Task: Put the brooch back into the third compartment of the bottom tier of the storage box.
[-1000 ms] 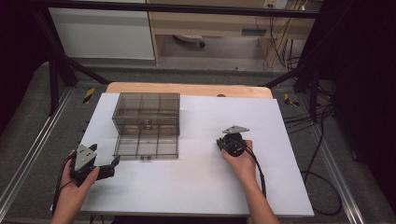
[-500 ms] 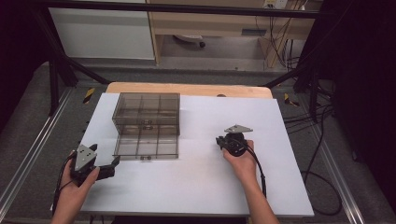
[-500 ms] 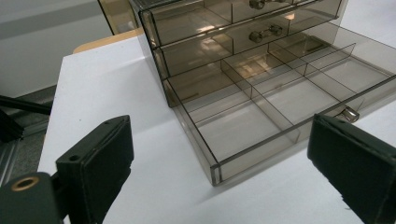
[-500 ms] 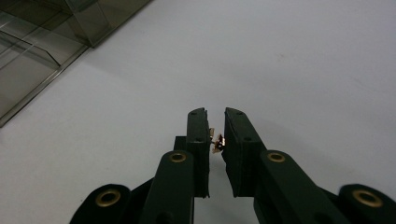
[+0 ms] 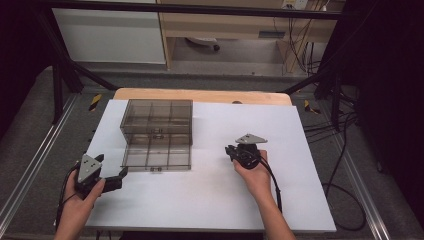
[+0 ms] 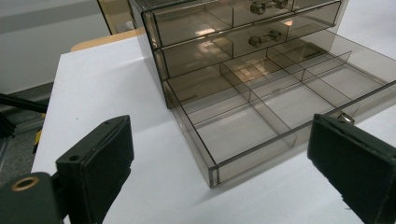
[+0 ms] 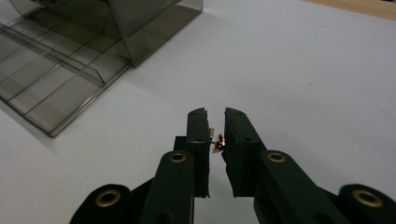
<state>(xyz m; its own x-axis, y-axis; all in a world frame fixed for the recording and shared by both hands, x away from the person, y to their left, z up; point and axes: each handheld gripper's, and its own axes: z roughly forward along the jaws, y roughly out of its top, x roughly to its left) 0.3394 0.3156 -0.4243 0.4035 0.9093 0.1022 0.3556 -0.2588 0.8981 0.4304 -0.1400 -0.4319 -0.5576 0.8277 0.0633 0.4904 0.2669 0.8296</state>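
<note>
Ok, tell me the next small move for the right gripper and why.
Probably carry the right gripper left, toward the open drawer. Its jaws pinch a tiny coppery piece, the drawer's compartments look bare, and white table lies between them. The left gripper waits open by the drawer's corner.

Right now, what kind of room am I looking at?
Probably a lab workbench: a white table inside a black frame, loose cables on the floor, and a smoky plastic drawer box set out for handling.
</note>
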